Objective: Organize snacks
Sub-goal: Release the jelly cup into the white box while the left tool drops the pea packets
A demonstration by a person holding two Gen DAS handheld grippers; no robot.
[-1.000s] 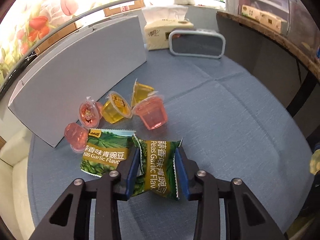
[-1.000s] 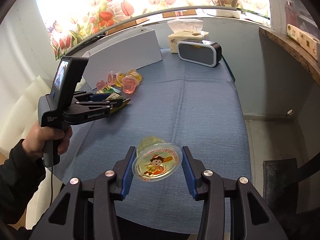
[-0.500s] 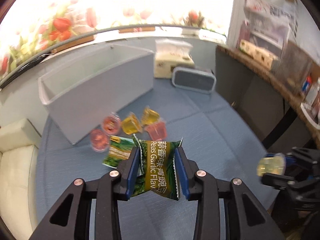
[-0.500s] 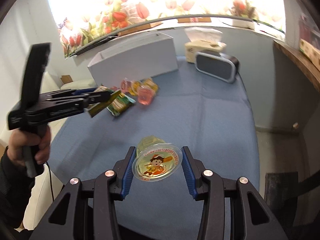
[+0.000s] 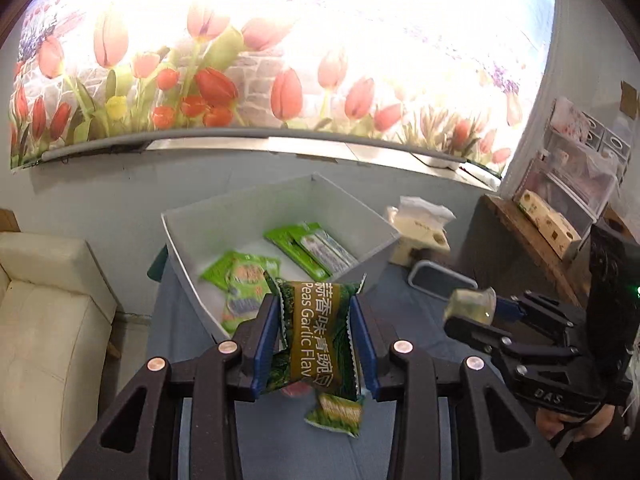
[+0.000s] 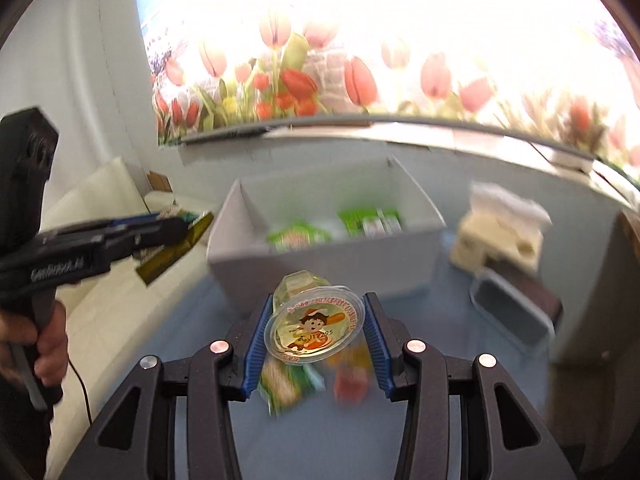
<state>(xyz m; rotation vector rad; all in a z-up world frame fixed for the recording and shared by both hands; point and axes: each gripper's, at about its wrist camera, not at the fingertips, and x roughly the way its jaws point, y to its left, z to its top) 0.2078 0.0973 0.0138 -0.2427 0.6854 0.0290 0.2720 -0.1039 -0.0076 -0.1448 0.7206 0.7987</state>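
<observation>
Centre of both frames: grey storage box [image 5: 376, 224], open-topped, on the blue table [image 6: 320, 432].
Box contents: several green snack packets [image 5: 316, 246]; exact count unclear.
Left tongs [image 5: 316, 344]: clamped on a garlic pea packet [image 5: 314, 340], held up before the box.
Right tongs [image 6: 316, 340]: clamped on a yellow jelly cup [image 6: 314, 326], near the box's front wall.
Left to do: another pea packet [image 5: 338, 414] and blurred jelly cups [image 6: 350, 384] lie on the table, lower centre.
Progress: partway, by my judgement.
</observation>
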